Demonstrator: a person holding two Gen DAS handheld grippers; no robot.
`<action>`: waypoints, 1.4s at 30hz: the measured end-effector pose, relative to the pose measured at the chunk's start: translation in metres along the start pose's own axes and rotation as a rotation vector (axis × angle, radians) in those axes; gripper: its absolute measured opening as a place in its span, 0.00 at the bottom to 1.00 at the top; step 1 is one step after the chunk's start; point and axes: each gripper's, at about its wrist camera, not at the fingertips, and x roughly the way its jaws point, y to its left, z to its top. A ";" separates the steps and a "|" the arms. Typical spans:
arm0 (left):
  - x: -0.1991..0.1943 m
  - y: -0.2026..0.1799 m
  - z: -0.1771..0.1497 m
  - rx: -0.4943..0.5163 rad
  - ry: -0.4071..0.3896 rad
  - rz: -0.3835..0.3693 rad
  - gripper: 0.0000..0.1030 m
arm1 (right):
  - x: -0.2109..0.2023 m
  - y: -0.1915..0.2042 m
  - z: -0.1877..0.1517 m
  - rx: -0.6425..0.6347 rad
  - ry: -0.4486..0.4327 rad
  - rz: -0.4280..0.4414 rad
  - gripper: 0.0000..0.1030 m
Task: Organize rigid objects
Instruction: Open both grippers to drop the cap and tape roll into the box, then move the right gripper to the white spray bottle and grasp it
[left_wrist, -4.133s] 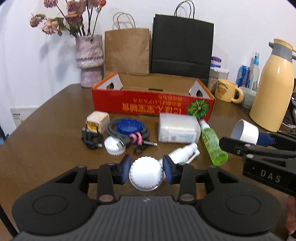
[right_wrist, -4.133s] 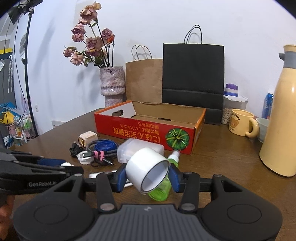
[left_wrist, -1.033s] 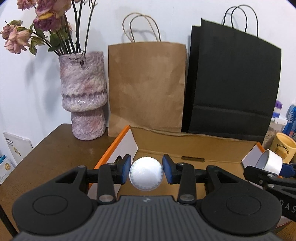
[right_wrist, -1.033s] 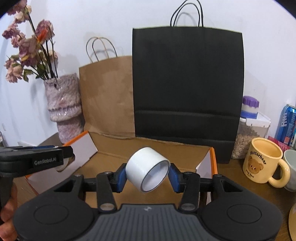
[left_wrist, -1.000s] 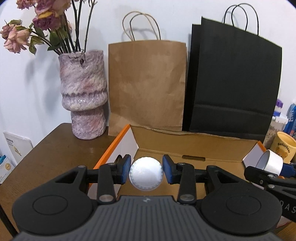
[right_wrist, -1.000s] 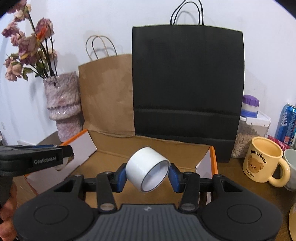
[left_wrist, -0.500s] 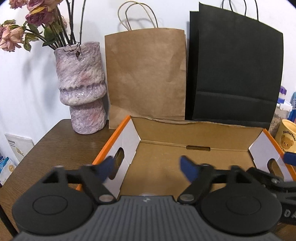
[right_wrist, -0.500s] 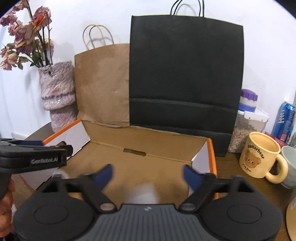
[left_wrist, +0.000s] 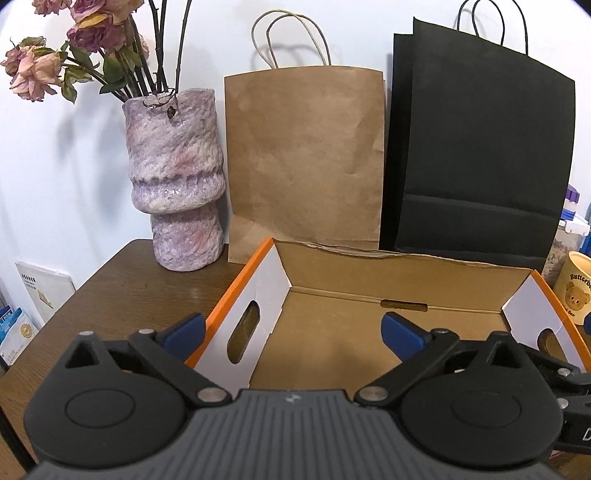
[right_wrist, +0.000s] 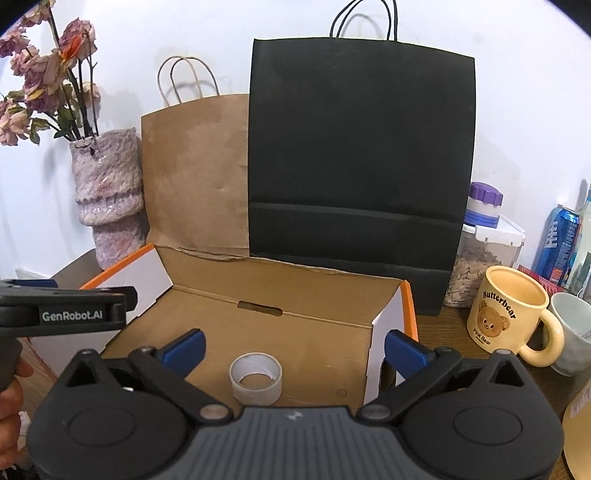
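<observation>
Two tools hang over the cardboard box (right_wrist: 280, 295), both spread wide and holding nothing: the left tool (left_wrist: 291, 334) and the right tool (right_wrist: 293, 345). The white tape roll (right_wrist: 255, 382) stands on end on the box floor, near the front and toward the right. It looks light, stiff and smooth; pinching across its outer wall should hold it. Only the right view shows the roll; the left view shows bare box floor and the vase (left_wrist: 173, 177) on the tabletop (left_wrist: 122, 288).

tape roll (right_wrist: 255, 382) in box (right_wrist: 295, 295); bags (right_wrist: 360, 166) behind; mug (right_wrist: 508, 317) right
</observation>
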 end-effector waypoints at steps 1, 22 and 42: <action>-0.001 0.000 0.000 0.000 -0.001 -0.001 1.00 | -0.001 0.000 0.000 0.000 -0.002 0.001 1.00; -0.041 0.023 -0.001 -0.023 -0.026 -0.004 1.00 | -0.050 0.012 0.000 -0.021 -0.074 0.045 1.00; -0.117 0.051 -0.035 -0.015 -0.062 -0.021 1.00 | -0.126 0.024 -0.036 -0.040 -0.119 0.087 1.00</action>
